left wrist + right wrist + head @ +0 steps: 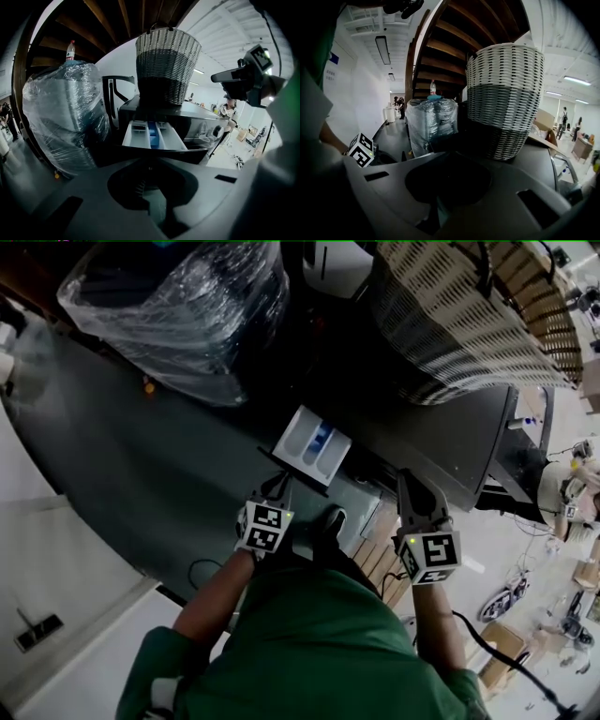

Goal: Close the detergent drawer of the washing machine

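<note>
facing the pulled-out detergent drawer [311,448], long axis running straight into the washing machine [441,442], left gripper [276,486] sits just before its front, nearer than right gripper [409,486]; both sets of fingers pressed together, empty.

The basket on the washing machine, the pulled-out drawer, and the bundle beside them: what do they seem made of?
Basket: woven strips, wicker or plastic, a white band over a grey one; the weave shows, the fibre does not. Detergent drawer: smooth pale moulded plastic with a blue insert. Bundle: wrapped in clear, glossy, crinkled plastic film.
</note>
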